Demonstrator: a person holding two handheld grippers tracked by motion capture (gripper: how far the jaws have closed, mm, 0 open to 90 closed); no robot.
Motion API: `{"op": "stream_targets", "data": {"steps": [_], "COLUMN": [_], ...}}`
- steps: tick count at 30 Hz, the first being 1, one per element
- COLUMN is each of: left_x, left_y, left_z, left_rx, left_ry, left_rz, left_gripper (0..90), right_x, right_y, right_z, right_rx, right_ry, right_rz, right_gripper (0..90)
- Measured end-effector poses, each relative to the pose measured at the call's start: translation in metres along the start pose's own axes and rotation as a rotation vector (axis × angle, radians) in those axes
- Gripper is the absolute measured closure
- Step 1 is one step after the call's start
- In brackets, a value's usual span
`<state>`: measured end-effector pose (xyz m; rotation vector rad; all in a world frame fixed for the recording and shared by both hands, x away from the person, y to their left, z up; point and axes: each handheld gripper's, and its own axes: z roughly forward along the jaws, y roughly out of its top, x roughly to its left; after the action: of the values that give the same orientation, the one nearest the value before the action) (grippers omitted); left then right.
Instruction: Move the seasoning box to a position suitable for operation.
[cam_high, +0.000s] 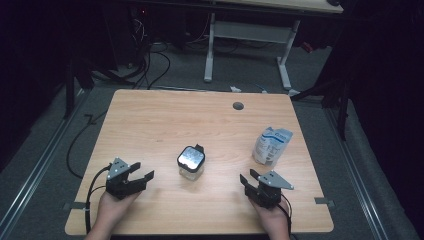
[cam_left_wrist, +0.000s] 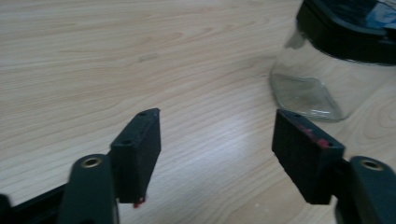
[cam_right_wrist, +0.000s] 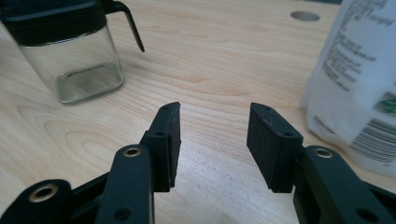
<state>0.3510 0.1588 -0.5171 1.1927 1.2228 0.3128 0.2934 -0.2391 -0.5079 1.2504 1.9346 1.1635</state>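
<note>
Square clear glass jar with black lid (cam_high: 190, 162) stands mid-surface toward the near edge of the light wooden surface (cam_high: 165, 120), between left tongs (cam_high: 141, 171) and right tongs (cam_high: 248, 176), both open, gripping nothing

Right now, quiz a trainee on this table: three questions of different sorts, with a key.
1. True or false: the left claw holds the glass jar.
2. Which thing stands nearer the right claw: A) the glass jar, B) the white pouch?
3. Fill in: the jar's lid is coloured ____.

Key:
1. False; its jaws stand apart over bare table, with the jar off to one side.
2. B.
3. Black.
</note>
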Motion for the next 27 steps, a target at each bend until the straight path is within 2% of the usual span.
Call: {"op": "stream_targets", "data": {"steps": [3,7,8,9,11,15,17,19,20,23,27], "left_x": [-0.007,-0.014,-0.018,-0.019,-0.02,-0.021,-0.023,-0.024,-0.027,-0.031,-0.038], "left_y": [-0.001,-0.002,-0.004,-0.006,-0.008,-0.011,-0.012,-0.014,-0.017,-0.02,-0.024], "left_z": [0.006,0.016,0.023,0.027,0.034,0.045,0.053,0.056,0.06,0.063,0.071], "left_rx": [-0.014,-0.025,-0.045,-0.049,-0.032,-0.018,0.0,0.008,0.019,0.023,0.024], "left_ry": [-0.027,-0.002,0.007,0.012,0.012,0.013,0.009,0.009,-0.001,-0.012,-0.03], "left_rz": [0.003,0.014,0.034,0.037,0.033,0.045,0.025,0.026,0.037,0.042,0.041], "left_gripper": [47.1,49.0,53.0,55.2,60.1,69.6,75.0,81.0,83.8,87.6,89.7], "right_x": [-0.004,-0.012,-0.016,-0.018,-0.021,-0.023,-0.021,-0.02,-0.018,-0.015,-0.013], "right_y": [-0.001,-0.005,-0.007,-0.007,-0.007,-0.011,-0.012,-0.013,-0.013,-0.013,-0.014], "right_z": [-0.01,-0.013,-0.014,-0.016,-0.018,-0.02,-0.02,-0.02,-0.019,-0.018,-0.016], "right_rx": [-0.013,-0.006,0.001,0.003,0.0,0.003,0.009,0.013,0.022,0.03,0.04], "right_ry": [-0.012,-0.032,-0.04,-0.043,-0.036,-0.039,-0.033,-0.022,-0.009,0.012,0.017], "right_rz": [-0.019,0.003,0.009,0.008,0.028,0.031,0.027,0.029,0.017,0.005,-0.012], "right_gripper": [57.7,64.0,66.5,66.8,68.6,68.6,69.6,72.0,76.3,78.3,79.7]}}
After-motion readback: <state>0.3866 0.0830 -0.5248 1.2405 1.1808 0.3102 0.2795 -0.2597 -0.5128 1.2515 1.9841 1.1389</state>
